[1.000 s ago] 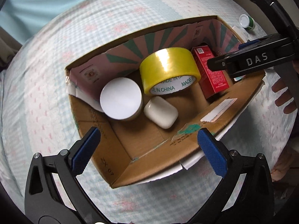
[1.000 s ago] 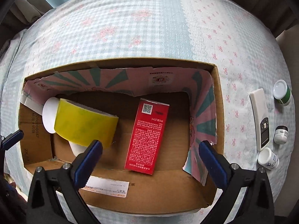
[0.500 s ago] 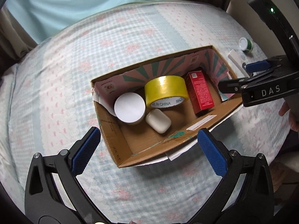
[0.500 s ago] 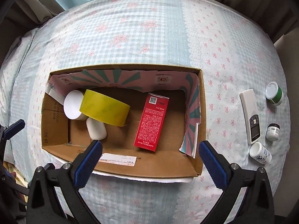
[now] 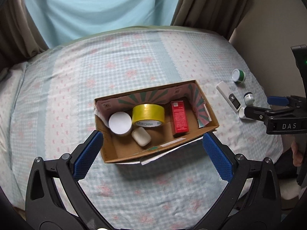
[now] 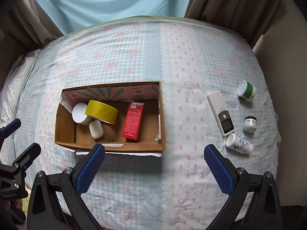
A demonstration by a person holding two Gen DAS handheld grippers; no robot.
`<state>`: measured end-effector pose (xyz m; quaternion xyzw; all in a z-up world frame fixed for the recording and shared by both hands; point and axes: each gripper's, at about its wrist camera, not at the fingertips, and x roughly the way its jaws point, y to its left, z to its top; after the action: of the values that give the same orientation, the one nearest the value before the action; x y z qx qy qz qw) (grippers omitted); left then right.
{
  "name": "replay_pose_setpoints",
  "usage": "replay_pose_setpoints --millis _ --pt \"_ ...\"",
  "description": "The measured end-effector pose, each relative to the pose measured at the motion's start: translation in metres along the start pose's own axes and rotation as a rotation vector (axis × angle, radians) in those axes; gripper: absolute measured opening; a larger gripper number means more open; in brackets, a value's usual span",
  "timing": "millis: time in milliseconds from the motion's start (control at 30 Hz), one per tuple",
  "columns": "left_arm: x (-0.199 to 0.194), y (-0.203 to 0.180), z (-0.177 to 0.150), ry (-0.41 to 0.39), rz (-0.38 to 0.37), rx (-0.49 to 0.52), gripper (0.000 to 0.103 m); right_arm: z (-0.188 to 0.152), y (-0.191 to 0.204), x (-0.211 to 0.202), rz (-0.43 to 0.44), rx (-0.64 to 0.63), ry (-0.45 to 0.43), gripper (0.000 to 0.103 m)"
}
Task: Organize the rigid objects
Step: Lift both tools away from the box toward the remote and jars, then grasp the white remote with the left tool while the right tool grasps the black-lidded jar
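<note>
Both grippers risen from cardboard box (image 6: 115, 147), left gripper (image 5: 151, 155) spread, right gripper (image 6: 154, 169) spread, empty.

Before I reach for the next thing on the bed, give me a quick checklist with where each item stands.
1. Right gripper open, holding nothing: ok.
2. Left gripper open, holding nothing: ok.
3. Items outside the cardboard box: remote, green jar, small dark-capped jar, white bottle: not ok.
4. Floor space in the box right of the red carton: ok.
5. White bottle upright: not ok, lying on its side.
6. Path from right gripper to bottle unobstructed: ok.
</note>
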<state>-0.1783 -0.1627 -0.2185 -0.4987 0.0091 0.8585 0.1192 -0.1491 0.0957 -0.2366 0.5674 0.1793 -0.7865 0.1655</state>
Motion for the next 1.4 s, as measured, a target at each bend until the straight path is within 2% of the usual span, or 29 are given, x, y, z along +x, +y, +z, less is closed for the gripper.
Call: replay_pose_setpoints --millis 167,300,433,500,567,733,833,1000,1167,1400 --pt "-0.019 -0.041 0.01 -0.032 0.033 0.006 0.103 -0.014 -0.055 -0.034 -0.023 0.097 -0.045 0.103" --pt "-0.017 -0.078 0.023 0.015 0.013 -0.014 0.103 -0.026 -0.107 -0.053 -0.043 0.153 -0.072 0.103" --pt "-0.017 -0.129 0.036 -0.027 0.093 -0.004 0.103 -0.037 -0.168 -0.061 -0.021 0.202 -0.08 0.103" --pt "-0.013 -0.154 0.043 -0.035 0.08 -0.011 0.103 -0.04 -0.197 -0.06 -0.027 0.213 -0.071 0.103" --pt "-0.006 -0.177 0.051 -0.034 0.03 -0.023 0.103 -0.043 -0.224 -0.059 -0.024 0.234 -0.066 0.103" --pt "0.035 -0.228 0.068 0.016 0.009 -0.067 0.103 -0.041 -0.28 -0.044 -0.008 0.284 -0.051 0.103" --pt "0.062 -0.252 0.075 0.042 -0.007 -0.092 0.103 -0.036 -0.304 -0.026 0.012 0.289 -0.025 0.103" --pt "0.119 -0.286 0.091 0.122 0.007 -0.153 0.103 -0.025 -0.337 0.007 0.064 0.329 0.018 0.103" --pt "0.183 -0.304 0.093 0.214 0.026 -0.266 0.103 -0.006 -0.358 0.05 0.084 0.363 0.069 0.103" --pt "0.258 -0.319 0.094 0.314 0.064 -0.35 0.103 0.01 -0.369 0.116 0.07 0.414 0.142 0.103"
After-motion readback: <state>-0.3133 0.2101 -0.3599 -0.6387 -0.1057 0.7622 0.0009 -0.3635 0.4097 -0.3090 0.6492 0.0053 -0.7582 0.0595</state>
